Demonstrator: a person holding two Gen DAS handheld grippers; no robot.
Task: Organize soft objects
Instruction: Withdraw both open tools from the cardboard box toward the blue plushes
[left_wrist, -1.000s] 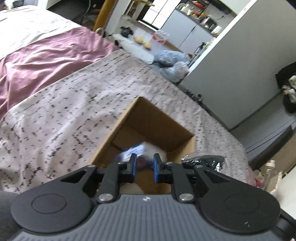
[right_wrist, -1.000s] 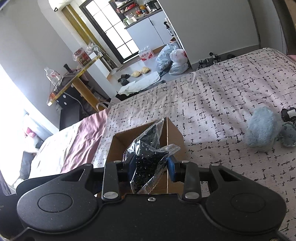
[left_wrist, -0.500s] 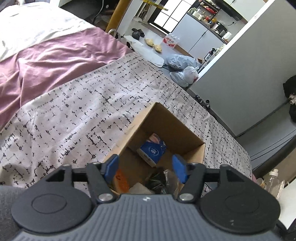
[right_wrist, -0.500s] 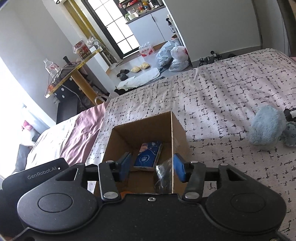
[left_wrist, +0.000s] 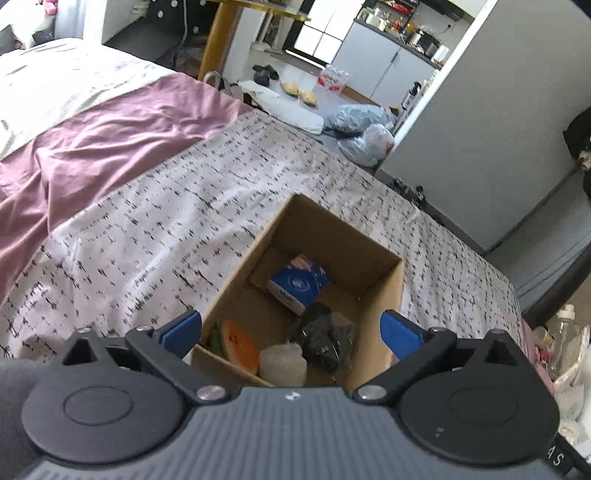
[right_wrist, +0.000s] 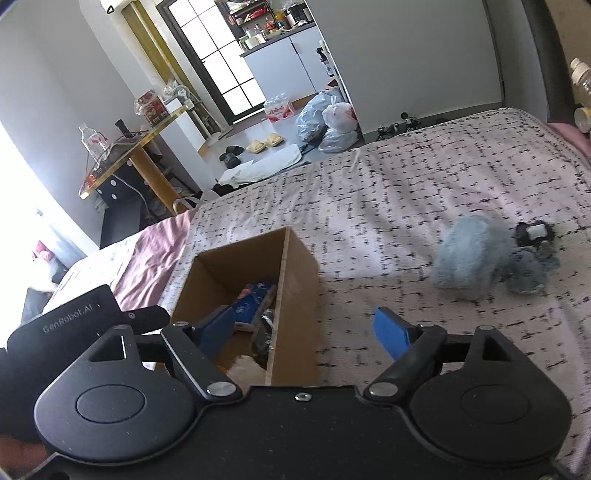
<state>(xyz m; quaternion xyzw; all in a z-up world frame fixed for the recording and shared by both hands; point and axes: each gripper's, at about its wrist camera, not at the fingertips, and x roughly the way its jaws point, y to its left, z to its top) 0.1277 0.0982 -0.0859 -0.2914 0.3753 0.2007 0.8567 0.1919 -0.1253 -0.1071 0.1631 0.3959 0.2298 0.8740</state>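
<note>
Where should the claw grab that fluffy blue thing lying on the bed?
Probably across the middle of the fluffy blue thing, coming down from above. It lies low on the bedspread as a rounded lump, free on the side facing the open right claw. Smaller grey and black items crowd its far side.

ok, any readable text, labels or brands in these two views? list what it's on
"GenRobot.AI": on the black body of the left tongs, seen from the right wrist view.
"AS": partial letters on the black strip at the lower right corner of the left wrist view.
Blue packet in the cardboard box: printed, too blurred to read.
Red-and-white pack on the floor: too small to read.
</note>
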